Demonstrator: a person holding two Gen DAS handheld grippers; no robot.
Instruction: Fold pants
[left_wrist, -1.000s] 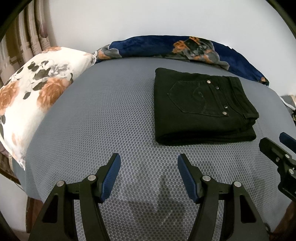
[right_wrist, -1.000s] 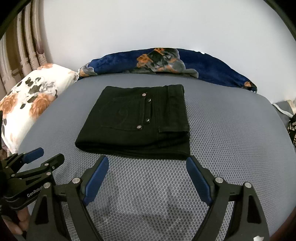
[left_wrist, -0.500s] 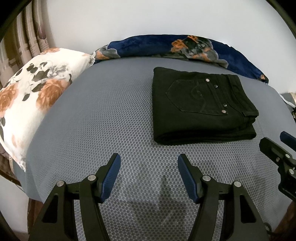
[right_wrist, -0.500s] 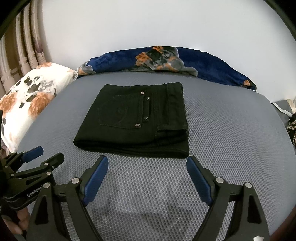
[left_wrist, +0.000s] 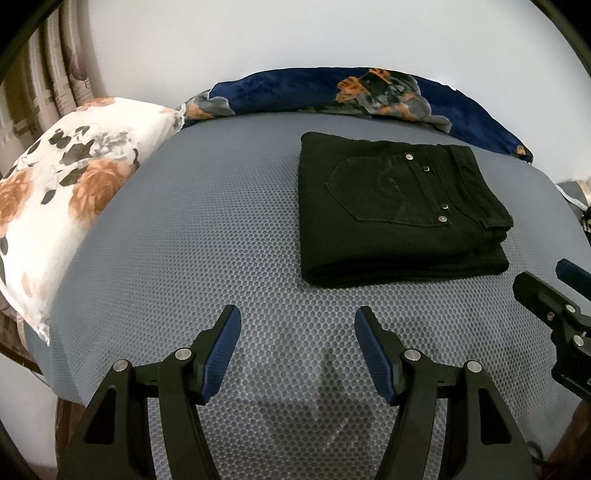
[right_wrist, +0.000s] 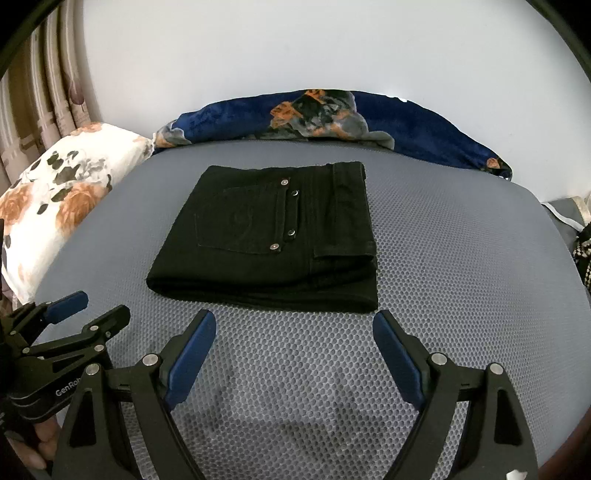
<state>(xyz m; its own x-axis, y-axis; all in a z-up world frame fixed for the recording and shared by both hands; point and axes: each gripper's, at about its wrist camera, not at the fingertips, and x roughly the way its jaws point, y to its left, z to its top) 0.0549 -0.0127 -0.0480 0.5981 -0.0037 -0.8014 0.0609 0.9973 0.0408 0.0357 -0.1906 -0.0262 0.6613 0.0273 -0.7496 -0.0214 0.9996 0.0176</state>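
Black pants (left_wrist: 395, 210) lie folded into a compact rectangle on the grey mesh bed cover (left_wrist: 207, 236), back pocket up; they also show in the right wrist view (right_wrist: 273, 236). My left gripper (left_wrist: 297, 317) is open and empty, held above the cover, nearer than the pants and to their left. My right gripper (right_wrist: 294, 321) is open and empty, just in front of the pants' near edge. The right gripper also shows at the right edge of the left wrist view (left_wrist: 554, 291). The left gripper shows at the lower left of the right wrist view (right_wrist: 74, 314).
A white floral pillow (left_wrist: 62, 195) lies at the bed's left side. A dark blue floral blanket (left_wrist: 351, 92) is rolled along the far edge by the white wall. Curtains (right_wrist: 44, 92) hang at the left. The bed's near edge is close below the grippers.
Both grippers have drawn back and down slightly from the folded pants. The pants have not moved.
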